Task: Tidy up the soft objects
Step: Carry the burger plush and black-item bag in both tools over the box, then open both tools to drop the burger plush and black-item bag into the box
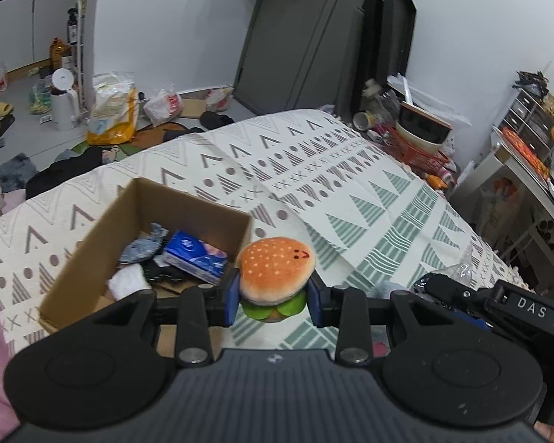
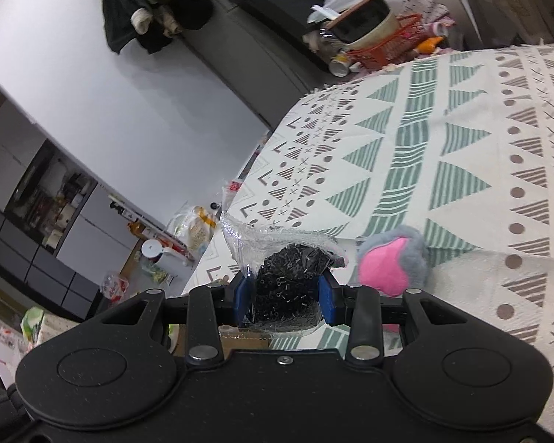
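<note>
My left gripper (image 1: 273, 301) is shut on a plush hamburger (image 1: 276, 269) with an orange bun and green lettuce, held just right of an open cardboard box (image 1: 88, 236). The box holds a blue tissue pack (image 1: 197, 258), a denim piece and white and black cloth. My right gripper (image 2: 284, 301) is shut on a clear plastic bag of small black parts (image 2: 288, 280), lifted above the patterned cloth. A grey and pink plush toy (image 2: 391, 262) lies on the cloth just right of that bag. The right gripper's black body (image 1: 498, 310) shows at the right edge of the left wrist view.
A cream cloth with green and brown triangles (image 1: 314, 170) covers the surface. A red basket with a bowl and cans (image 1: 421, 136) stands at the far edge. Bags, bottles and clothes litter the floor (image 1: 55, 110) beyond. A shelf unit (image 1: 528, 140) stands at the right.
</note>
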Tool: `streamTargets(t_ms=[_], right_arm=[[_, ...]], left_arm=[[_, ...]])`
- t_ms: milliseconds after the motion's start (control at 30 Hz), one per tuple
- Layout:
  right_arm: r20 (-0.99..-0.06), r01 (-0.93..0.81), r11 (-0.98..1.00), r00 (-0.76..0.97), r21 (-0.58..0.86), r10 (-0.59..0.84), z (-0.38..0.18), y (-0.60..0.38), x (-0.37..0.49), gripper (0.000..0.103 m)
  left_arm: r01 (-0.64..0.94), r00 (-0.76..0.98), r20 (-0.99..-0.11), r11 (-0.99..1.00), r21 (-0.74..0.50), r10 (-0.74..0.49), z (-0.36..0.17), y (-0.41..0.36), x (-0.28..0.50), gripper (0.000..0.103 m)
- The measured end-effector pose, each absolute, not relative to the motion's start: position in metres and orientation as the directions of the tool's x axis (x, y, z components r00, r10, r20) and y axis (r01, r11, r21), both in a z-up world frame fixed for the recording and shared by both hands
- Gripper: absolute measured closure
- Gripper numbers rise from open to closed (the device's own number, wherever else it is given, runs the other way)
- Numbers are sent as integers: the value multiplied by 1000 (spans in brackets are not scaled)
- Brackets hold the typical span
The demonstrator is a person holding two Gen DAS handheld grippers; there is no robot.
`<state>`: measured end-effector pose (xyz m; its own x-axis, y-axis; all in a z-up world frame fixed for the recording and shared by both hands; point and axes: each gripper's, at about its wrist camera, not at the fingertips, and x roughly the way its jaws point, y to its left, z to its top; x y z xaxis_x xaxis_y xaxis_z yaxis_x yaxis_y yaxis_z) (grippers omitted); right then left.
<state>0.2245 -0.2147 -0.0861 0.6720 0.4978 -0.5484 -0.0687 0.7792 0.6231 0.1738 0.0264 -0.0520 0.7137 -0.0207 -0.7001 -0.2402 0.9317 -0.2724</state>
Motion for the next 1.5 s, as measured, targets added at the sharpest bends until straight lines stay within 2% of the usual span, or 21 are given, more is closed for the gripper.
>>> streamTargets(t_ms=[433,967,1133,1267,1400,1500], right_arm=[[-548,-171,802,648,572,529,-81,-158,218,66],[-538,-268,760,571,592,620,-87,-105,228,66],[-522,-298,725,534,620,666,-90,-91,230,65],[-512,-308,702,510,642,691,-92,-82,232,64],[-520,-311,704,501,638,692,-96,-74,234,64],[-529,-315,701,481,640,699,-100,-67,236,58]], left_arm=[[-319,702,-711,907,-275,31,-58,80,171,68],[-426,585,-809,871,-246,57,-101,128,174,64],[-430,575,-815,873,-231,67,-101,134,174,54],[-439,578,-811,871,-218,88,-96,139,174,41],[-450,583,-806,867,-214,104,-91,145,172,40],[-455,578,-809,865,-211,106,-90,148,171,39]])
